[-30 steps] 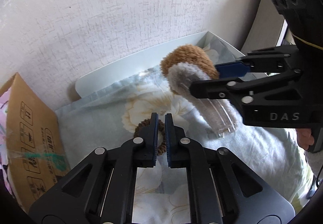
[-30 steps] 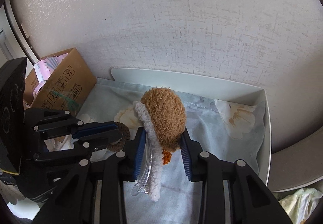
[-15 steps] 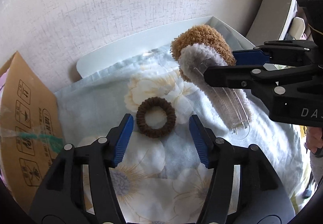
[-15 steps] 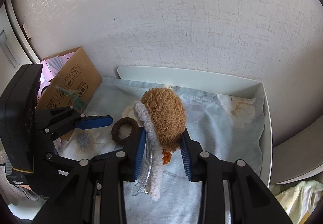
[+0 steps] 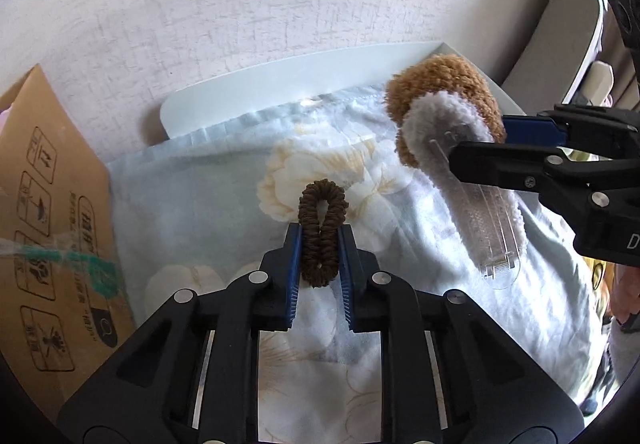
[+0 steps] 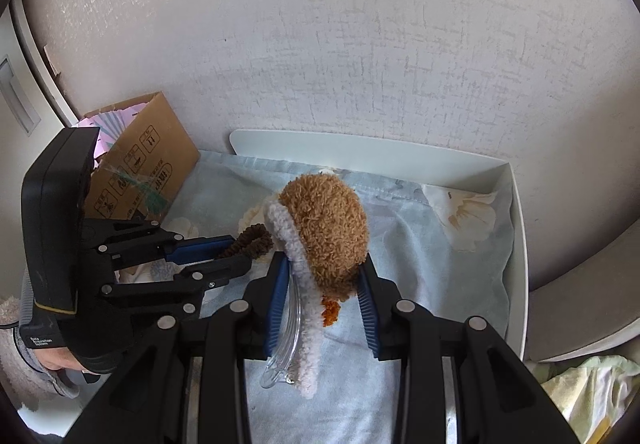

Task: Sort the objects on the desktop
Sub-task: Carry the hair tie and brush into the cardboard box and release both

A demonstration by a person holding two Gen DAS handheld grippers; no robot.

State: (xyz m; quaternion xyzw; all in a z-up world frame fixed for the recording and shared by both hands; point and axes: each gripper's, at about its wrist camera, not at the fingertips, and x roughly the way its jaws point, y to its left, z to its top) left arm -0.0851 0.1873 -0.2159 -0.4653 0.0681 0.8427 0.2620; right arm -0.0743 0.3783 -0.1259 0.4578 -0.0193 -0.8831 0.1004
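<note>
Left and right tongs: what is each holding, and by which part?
Left tongs, jaws closing: brown hair tie, its ring squeezed flat between the pads, upper loop sticking out. Right tongs: fuzzy hair clip, held across its brown plush body.

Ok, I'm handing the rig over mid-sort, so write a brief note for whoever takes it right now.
Left gripper: jaws closing, pads pinching the brown hair tie flat.
Right gripper: shut on the plush hair clip, held above the floral cloth.
White tray lies under the cloth; cardboard box stands at its left.
Done: both items gripped.
Left: carry each to its place, which the views don't show, and release.
</note>
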